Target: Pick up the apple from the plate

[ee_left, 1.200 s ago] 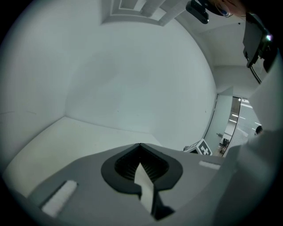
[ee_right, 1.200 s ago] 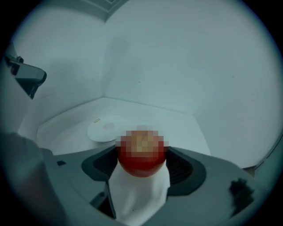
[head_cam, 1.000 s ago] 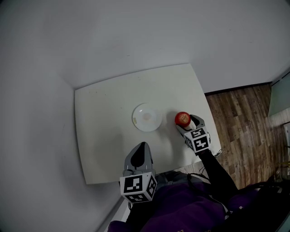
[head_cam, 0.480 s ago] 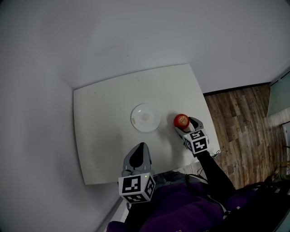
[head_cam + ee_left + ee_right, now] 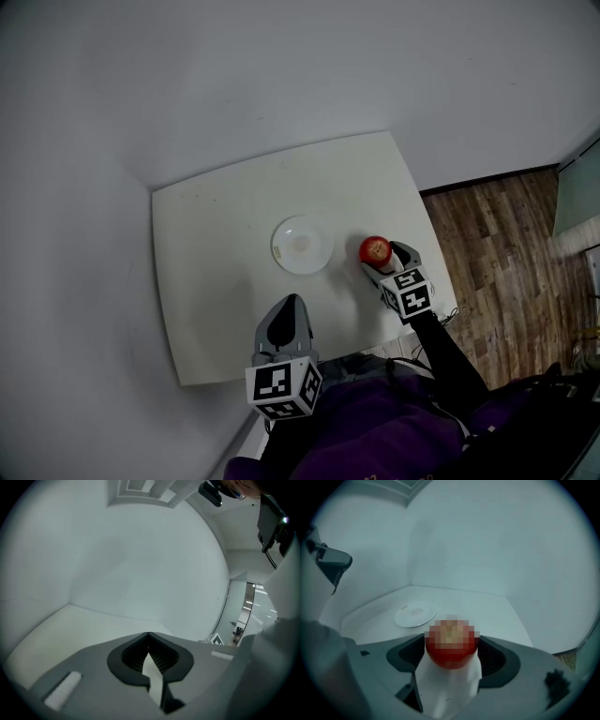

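A red apple (image 5: 375, 248) sits between the jaws of my right gripper (image 5: 381, 253), which is shut on it, to the right of the plate. In the right gripper view the apple (image 5: 451, 645) fills the gap between the jaws, partly covered by a mosaic patch. The white plate (image 5: 302, 244) lies bare in the middle of the table, seen as a small disc (image 5: 416, 615) ahead and to the left of the right gripper. My left gripper (image 5: 291, 314) hovers over the table's near edge, shut with nothing in it (image 5: 149, 656).
The white square table (image 5: 216, 272) stands in a corner of pale walls. Wooden floor (image 5: 506, 253) lies to the right of it. The person's dark purple clothing (image 5: 375, 441) fills the bottom of the head view.
The right gripper with the apple has shifted very slightly, and the whole head view has drifted a little. The left gripper has stayed in place.
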Demonstrator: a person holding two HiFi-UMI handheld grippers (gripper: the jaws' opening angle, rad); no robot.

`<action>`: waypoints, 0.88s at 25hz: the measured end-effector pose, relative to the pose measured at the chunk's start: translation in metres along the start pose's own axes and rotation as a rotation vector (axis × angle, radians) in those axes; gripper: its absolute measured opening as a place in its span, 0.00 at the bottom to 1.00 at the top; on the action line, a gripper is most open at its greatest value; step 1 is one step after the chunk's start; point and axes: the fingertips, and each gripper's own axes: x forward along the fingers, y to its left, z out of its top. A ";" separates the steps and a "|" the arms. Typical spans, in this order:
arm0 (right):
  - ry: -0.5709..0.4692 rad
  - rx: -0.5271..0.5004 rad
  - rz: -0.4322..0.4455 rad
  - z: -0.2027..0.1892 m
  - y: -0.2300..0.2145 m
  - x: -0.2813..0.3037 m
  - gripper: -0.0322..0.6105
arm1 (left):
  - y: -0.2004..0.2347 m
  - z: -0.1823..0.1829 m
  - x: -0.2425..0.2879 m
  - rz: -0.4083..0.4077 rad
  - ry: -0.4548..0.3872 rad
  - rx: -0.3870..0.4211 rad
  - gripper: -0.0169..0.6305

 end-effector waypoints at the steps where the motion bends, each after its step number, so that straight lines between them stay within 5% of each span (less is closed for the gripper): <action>1: -0.008 -0.009 0.010 0.003 0.002 -0.002 0.59 | 0.001 0.000 0.000 0.005 0.007 -0.001 0.04; 7: -0.074 -0.007 -0.015 0.026 -0.005 -0.032 0.59 | 0.005 0.006 -0.001 0.024 -0.006 -0.006 0.04; 16: -0.406 0.127 0.034 0.106 -0.010 -0.089 0.58 | 0.012 0.023 -0.004 0.034 -0.061 -0.006 0.04; 17: -0.414 0.128 0.024 0.111 -0.009 -0.094 0.52 | 0.012 0.025 -0.004 0.033 -0.064 -0.003 0.04; 19: -0.437 0.125 -0.001 0.120 -0.008 -0.103 0.16 | 0.012 0.027 -0.004 0.031 -0.069 0.001 0.04; 22: -0.447 0.086 0.007 0.128 0.003 -0.111 0.08 | 0.016 0.031 -0.005 0.036 -0.085 -0.002 0.04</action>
